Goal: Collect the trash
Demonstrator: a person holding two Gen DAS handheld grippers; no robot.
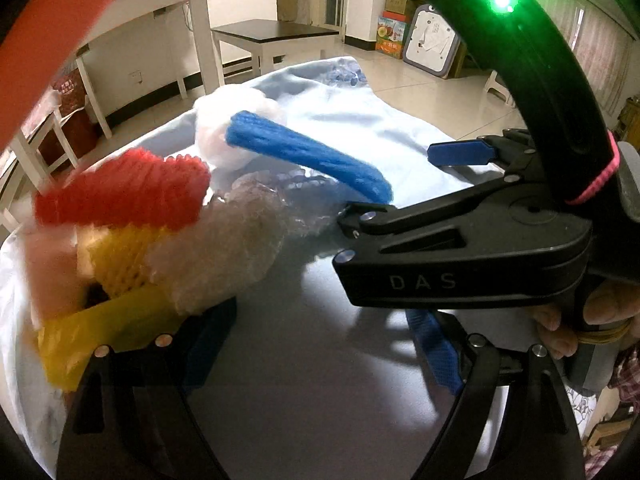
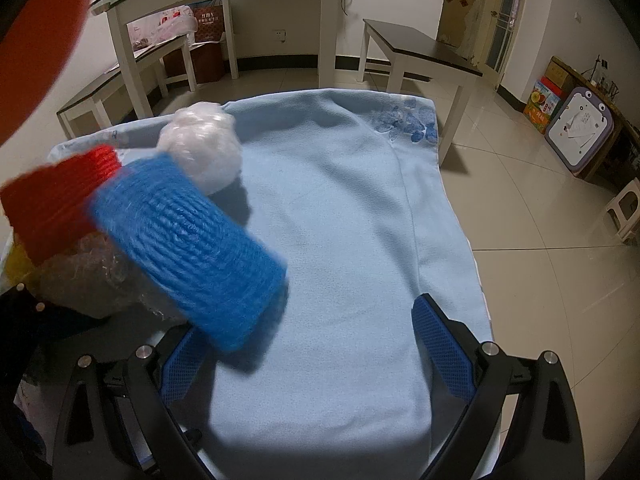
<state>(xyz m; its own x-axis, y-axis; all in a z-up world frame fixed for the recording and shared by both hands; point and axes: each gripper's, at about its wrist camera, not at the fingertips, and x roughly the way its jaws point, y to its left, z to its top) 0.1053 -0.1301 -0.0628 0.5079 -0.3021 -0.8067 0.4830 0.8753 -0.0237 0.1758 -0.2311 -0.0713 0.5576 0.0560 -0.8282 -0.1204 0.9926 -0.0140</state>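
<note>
"DAS" on right gripper body

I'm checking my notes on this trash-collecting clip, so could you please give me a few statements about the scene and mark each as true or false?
1. The blue foam net sleeve is beside the right gripper's left finger, not clamped between the two. True.
2. The cloth covering the table is dark green. False: it is light blue, with a blue print near the far corner.
3. A white crumpled wad lies on the cloth beyond the blue sleeve. True.
4. The left gripper is surrounded only by blue trash. False: red netting, yellow netting and bubble wrap are bunched at its left finger.
5. The right gripper is shut tight. False: its jaws are spread wide.
</note>
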